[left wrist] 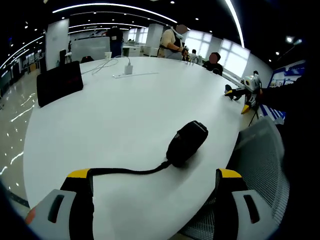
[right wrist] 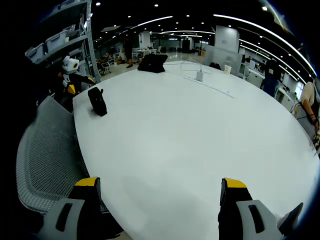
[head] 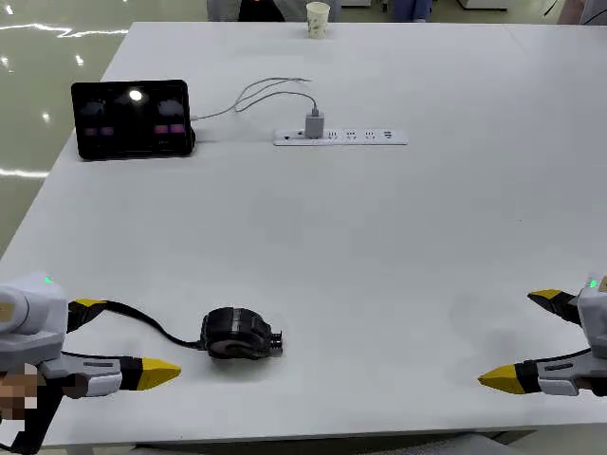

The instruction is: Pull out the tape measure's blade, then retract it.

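Note:
A black tape measure (head: 239, 333) lies on the white table (head: 379, 246) near its front edge, with a black strap trailing to the left toward my left gripper (head: 128, 338). The left gripper is open, its yellow-tipped fingers spread on either side of the strap end; in the left gripper view the tape measure (left wrist: 187, 142) sits just ahead of the jaws. My right gripper (head: 536, 338) is open at the front right, far from the tape measure (right wrist: 97, 101), with nothing between its fingers. No blade is pulled out.
A dark tablet (head: 132, 118) stands at the back left. A white power strip (head: 341, 137) with a charger and cable lies at the back centre, a paper cup (head: 318, 19) at the far edge. A mesh chair (right wrist: 45, 160) stands by the table.

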A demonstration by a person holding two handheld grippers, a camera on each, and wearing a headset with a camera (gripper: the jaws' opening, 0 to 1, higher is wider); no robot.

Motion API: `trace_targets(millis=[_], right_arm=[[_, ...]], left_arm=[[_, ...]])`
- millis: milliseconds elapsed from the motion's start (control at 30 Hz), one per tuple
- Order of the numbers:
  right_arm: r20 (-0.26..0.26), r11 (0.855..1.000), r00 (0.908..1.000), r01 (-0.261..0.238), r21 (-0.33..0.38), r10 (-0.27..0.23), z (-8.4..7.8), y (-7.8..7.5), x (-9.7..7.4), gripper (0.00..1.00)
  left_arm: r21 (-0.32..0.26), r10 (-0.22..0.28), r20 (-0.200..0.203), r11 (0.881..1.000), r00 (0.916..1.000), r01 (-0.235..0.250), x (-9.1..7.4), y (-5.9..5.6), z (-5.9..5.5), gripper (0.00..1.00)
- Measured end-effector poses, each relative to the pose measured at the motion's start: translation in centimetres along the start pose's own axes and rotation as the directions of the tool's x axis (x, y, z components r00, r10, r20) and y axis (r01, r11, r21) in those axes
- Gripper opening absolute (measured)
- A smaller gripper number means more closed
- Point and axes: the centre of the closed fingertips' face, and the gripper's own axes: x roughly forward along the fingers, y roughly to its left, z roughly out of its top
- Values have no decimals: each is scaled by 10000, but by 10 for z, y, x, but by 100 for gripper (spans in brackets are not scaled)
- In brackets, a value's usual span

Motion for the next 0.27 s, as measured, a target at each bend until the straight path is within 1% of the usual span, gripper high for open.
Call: trace_targets(millis=[133, 267], right_arm=[[0, 10000, 10000, -40, 62, 40, -3, 2, 0, 99], [-65, 10000, 10000, -69, 33, 70, -4, 1, -1, 99]], left_arm=[[-47, 34, 29, 10000, 10000, -34, 0, 1, 0, 99], [-33, 100, 46, 9999, 9999, -100, -2, 4, 2, 99]])
